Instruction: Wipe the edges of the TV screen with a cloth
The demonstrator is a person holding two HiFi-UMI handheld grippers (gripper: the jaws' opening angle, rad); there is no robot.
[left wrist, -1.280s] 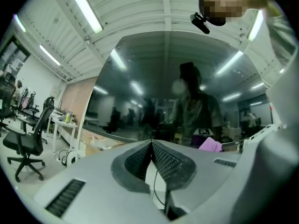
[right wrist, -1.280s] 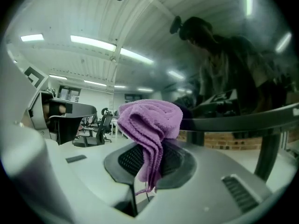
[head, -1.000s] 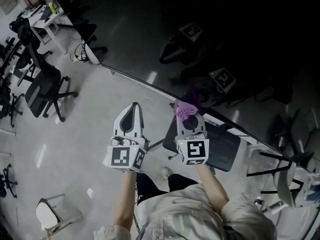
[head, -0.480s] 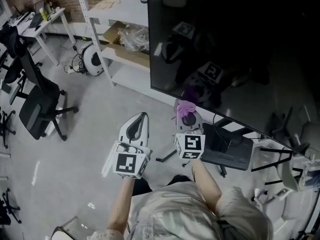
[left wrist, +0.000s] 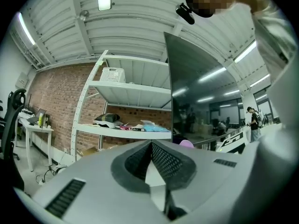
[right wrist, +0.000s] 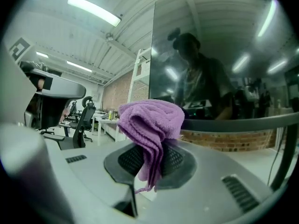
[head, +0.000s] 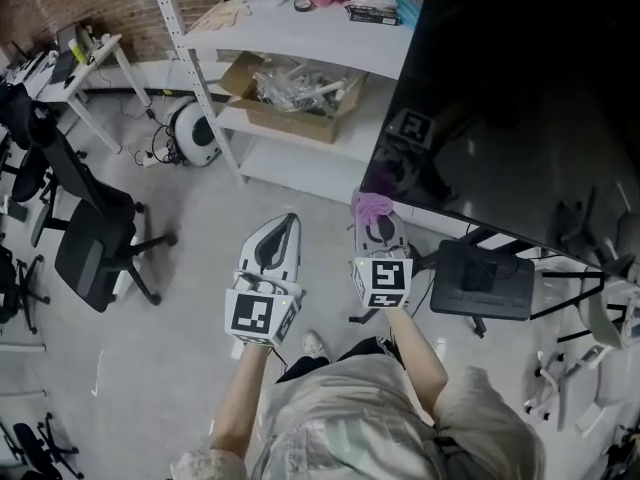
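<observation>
Purple cloth (right wrist: 150,120) clamped in right gripper (head: 377,228) jaws; left gripper (head: 287,224) closed, empty (folds visible only in its own view).

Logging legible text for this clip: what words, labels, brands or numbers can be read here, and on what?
None can be read.
Left gripper and right gripper: cubes bear square marker patterns, no letters.
Packets on the top shelf: print too small.
TV screen: no brand visible.
Purple cloth: no tag seen.
</observation>
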